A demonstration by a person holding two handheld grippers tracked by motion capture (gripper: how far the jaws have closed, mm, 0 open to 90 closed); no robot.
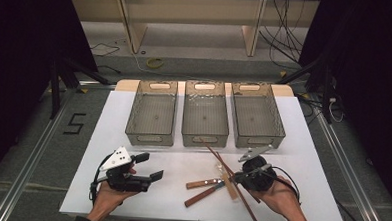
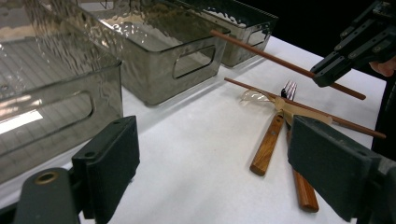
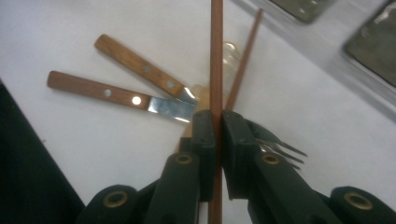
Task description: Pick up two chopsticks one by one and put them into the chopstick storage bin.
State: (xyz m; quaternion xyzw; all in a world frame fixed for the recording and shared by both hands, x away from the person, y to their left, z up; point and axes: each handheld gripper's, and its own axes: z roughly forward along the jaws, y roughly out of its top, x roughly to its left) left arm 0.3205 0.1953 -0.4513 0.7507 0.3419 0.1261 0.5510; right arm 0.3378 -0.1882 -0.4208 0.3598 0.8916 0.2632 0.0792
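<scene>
My right gripper [image 3: 218, 135] is clamped on one chopstick [image 3: 216, 56], lifted just off the white table [image 1: 145, 188] above the cutlery pile; I want a steady vertical lift so its tip clears the second chopstick [image 2: 327, 116] and fork [image 2: 288, 89] before swinging toward the bins [image 1: 258, 115]; my left gripper [image 1: 142, 167] rests spread wide, holding nothing.

Left hand [image 1: 111, 191] enters from the bottom edge, forearm angled inward, palm cupped under its unit. Left gripper [image 1: 149, 166] points toward the table centre, jaws standing well apart with nothing between them. Right hand [image 1: 275, 194] comes in from the lower right, wrapped around its unit. Right gripper [image 3: 217, 135] has its jaws pressed together on a thin chopstick [image 3: 216, 56].
</scene>
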